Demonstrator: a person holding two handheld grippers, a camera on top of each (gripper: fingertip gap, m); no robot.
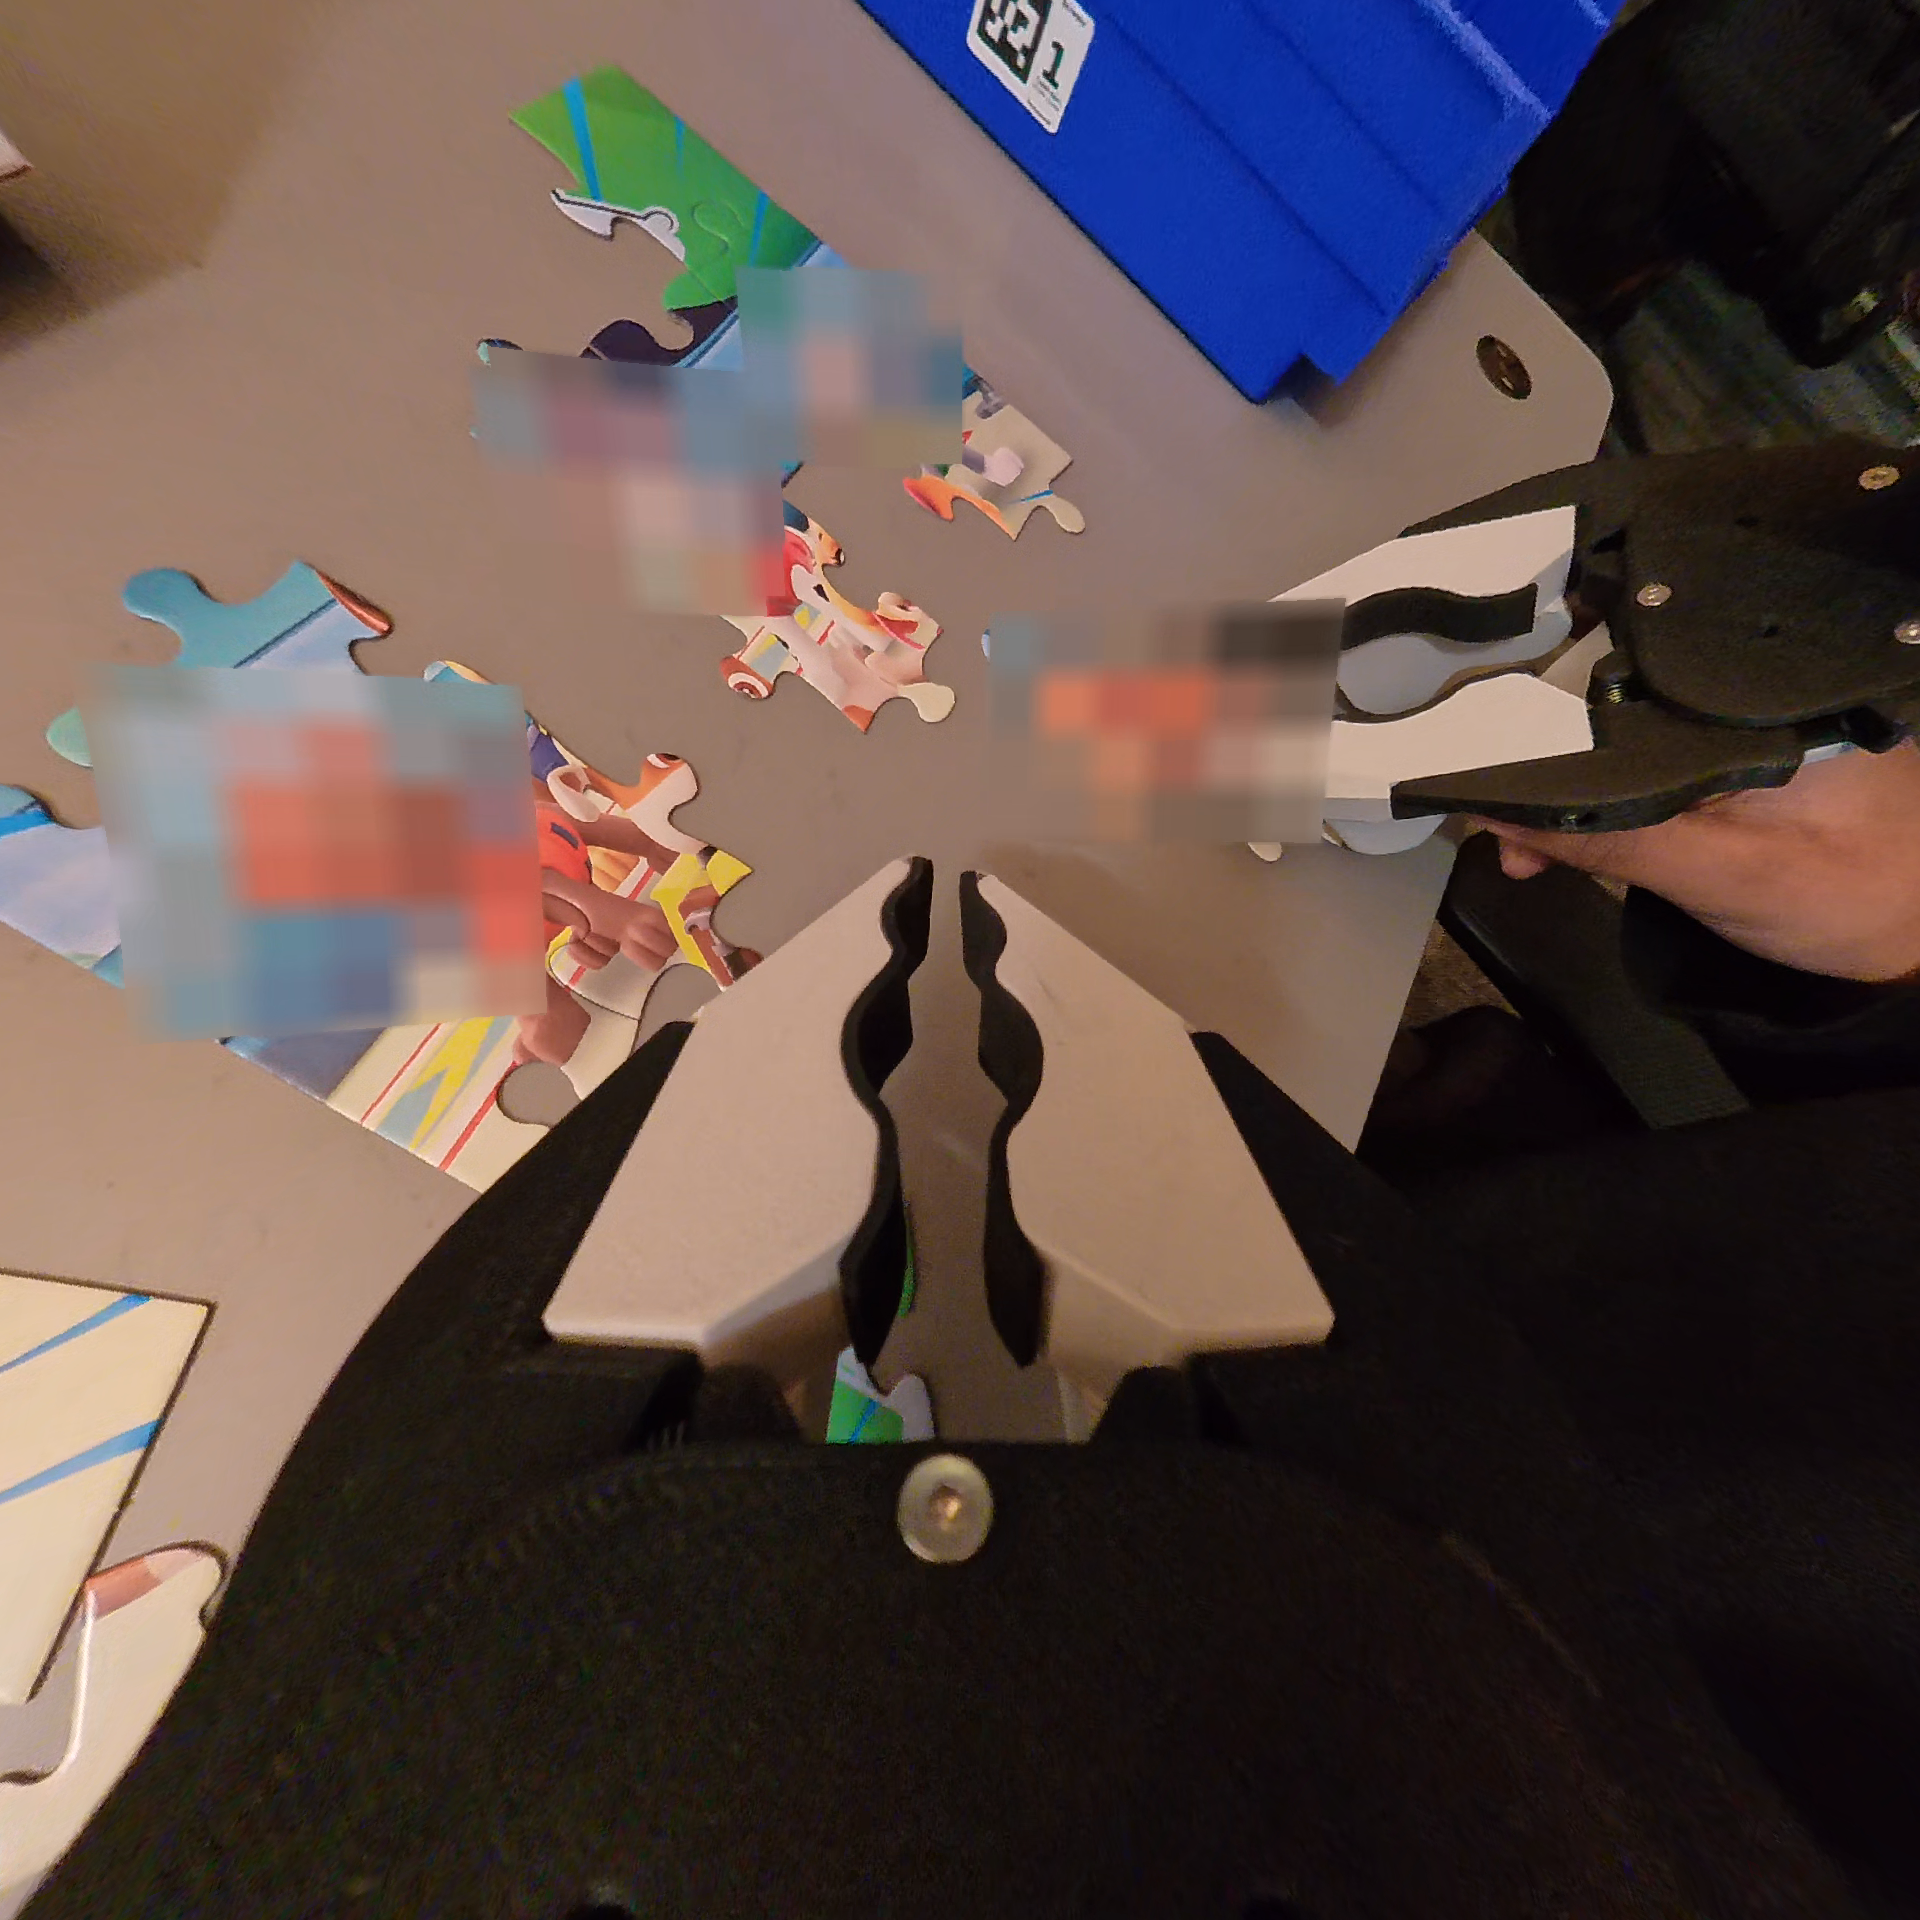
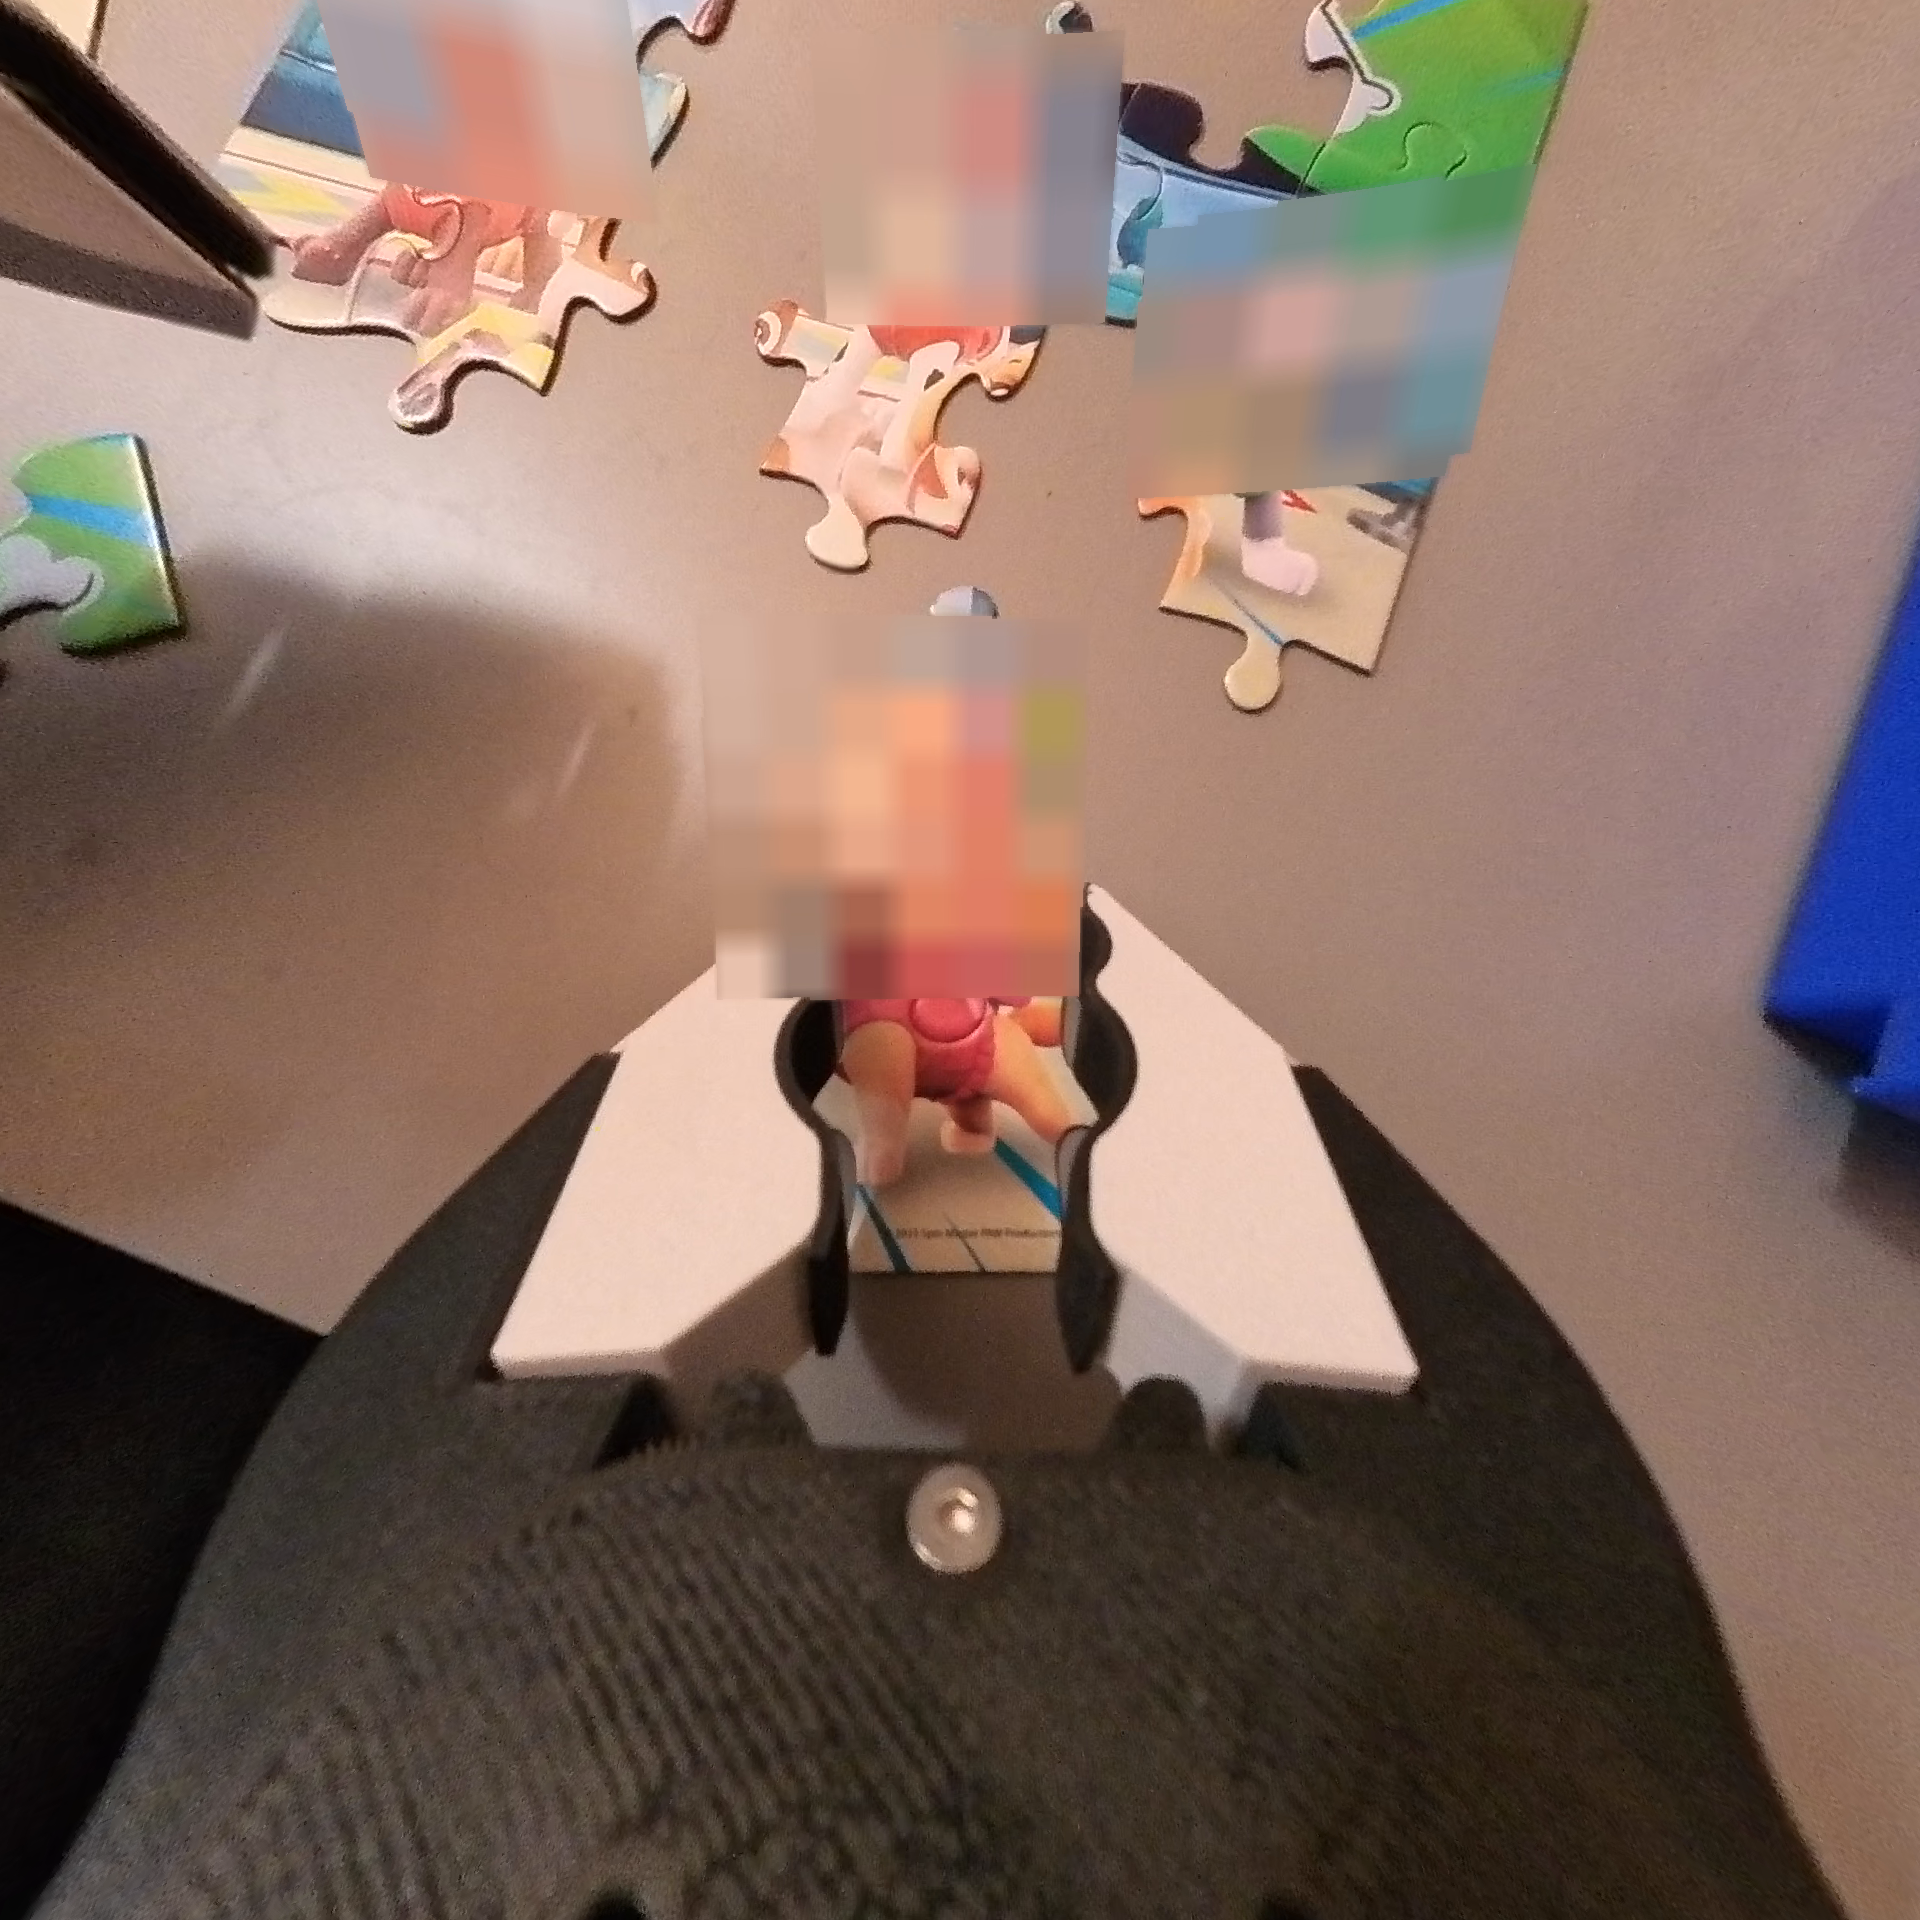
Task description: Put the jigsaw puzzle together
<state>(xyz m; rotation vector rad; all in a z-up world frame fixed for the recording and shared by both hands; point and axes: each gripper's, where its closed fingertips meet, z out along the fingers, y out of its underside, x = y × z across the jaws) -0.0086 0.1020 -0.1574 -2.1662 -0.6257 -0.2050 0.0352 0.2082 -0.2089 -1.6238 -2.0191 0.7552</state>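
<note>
My right gripper (image 2: pixel 914 935) is shut on a puzzle piece (image 2: pixel 956 1122) showing a pink and orange cartoon figure. Both pads touch its side edges, low over the grey table (image 2: pixel 416 831). In the left wrist view this gripper (image 1: pixel 1340 707) comes in from the right with the piece (image 1: pixel 1164 727) at its fingers. My left gripper (image 1: pixel 940 873) is open by a narrow slit, with only bare table between the pads. A green puzzle piece (image 1: pixel 873 1403) lies on the table under its fingers; it also shows in the right wrist view (image 2: pixel 94 540).
Loose and joined puzzle pieces lie spread over the table: a large joined group (image 1: pixel 582 914), a single piece (image 1: pixel 842 644), a green-topped group (image 1: pixel 665 187) and another piece (image 2: pixel 1299 582). A blue bin (image 1: pixel 1247 156) stands at the table's far corner. A hand (image 1: pixel 1714 862) holds the right gripper. One gripper's finger ends stand about 12 cm off the other's.
</note>
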